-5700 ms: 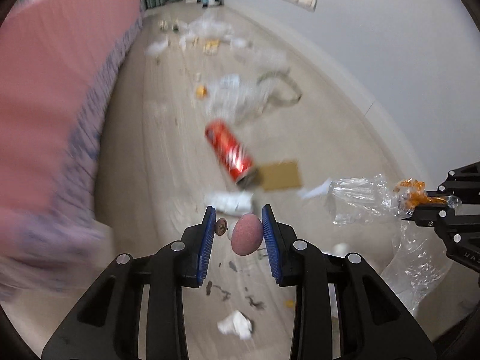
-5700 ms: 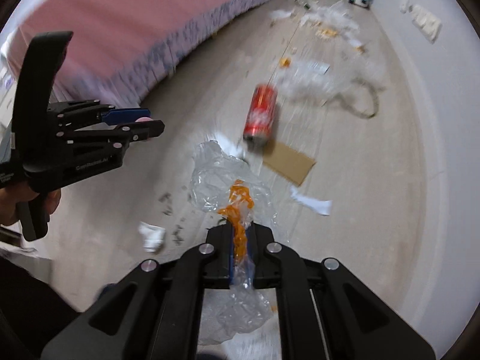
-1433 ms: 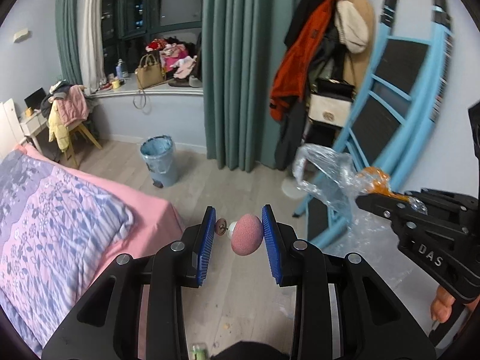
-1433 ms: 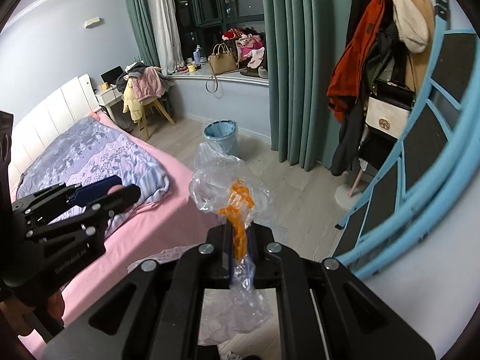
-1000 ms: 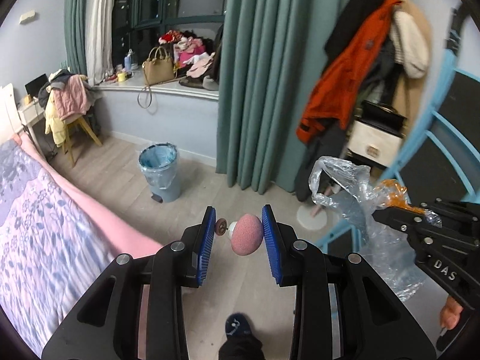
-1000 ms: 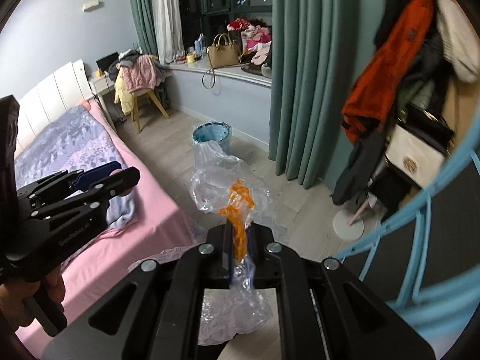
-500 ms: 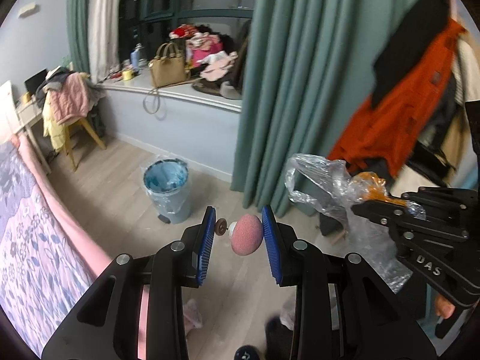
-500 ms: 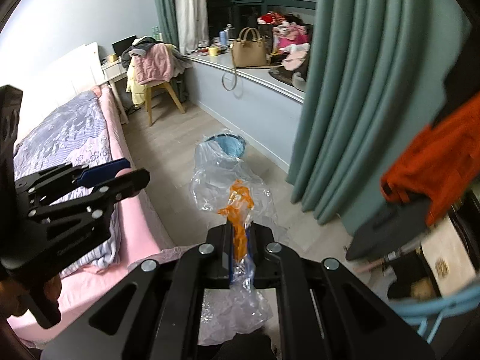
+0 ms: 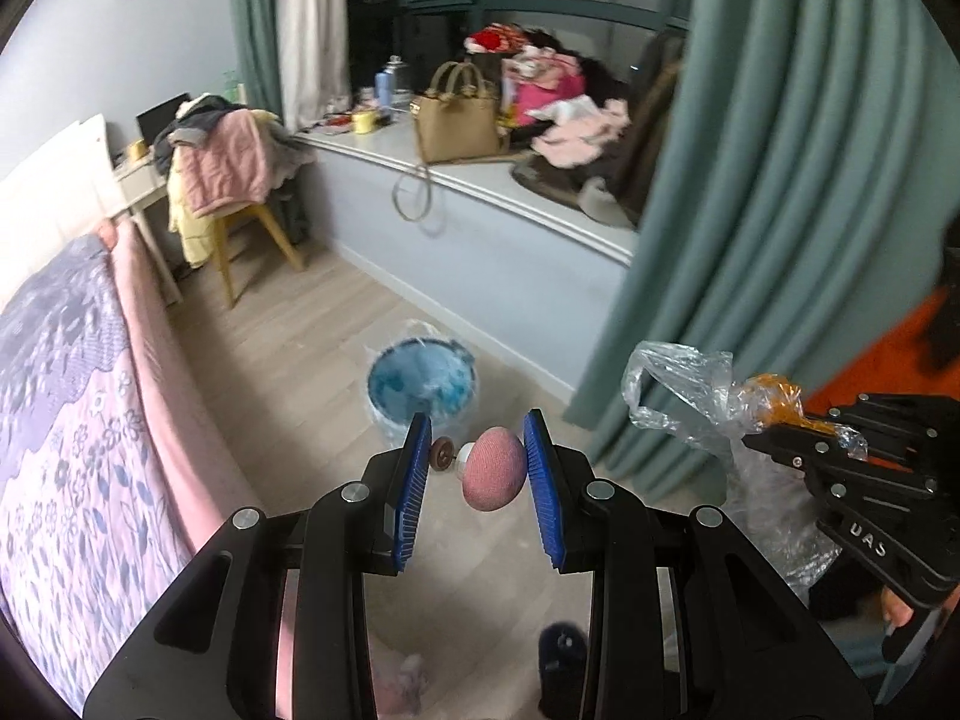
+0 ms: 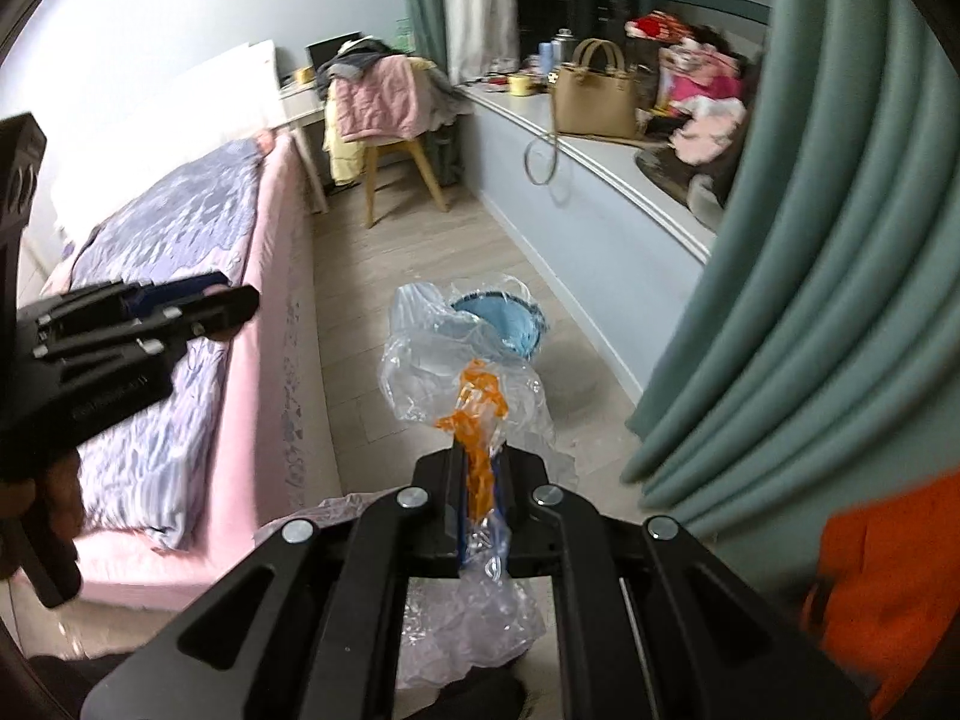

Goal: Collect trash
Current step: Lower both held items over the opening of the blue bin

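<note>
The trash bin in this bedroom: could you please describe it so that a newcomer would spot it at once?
Start at the long window ledge with the tan handbag on it. On the wooden floor below, between the ledge and the pink bed, near the green curtain, stands the trash bin. It is the only round, open-topped container there, lined with a blue bag.

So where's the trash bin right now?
The blue-lined trash bin stands on the wooden floor straight ahead of both grippers, between the pink bed on the left and the green curtain on the right, just below the window ledge.

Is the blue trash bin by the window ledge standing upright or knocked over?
Upright: the blue trash bin stands on the floor, its open, liner-wrapped mouth facing up.
</note>
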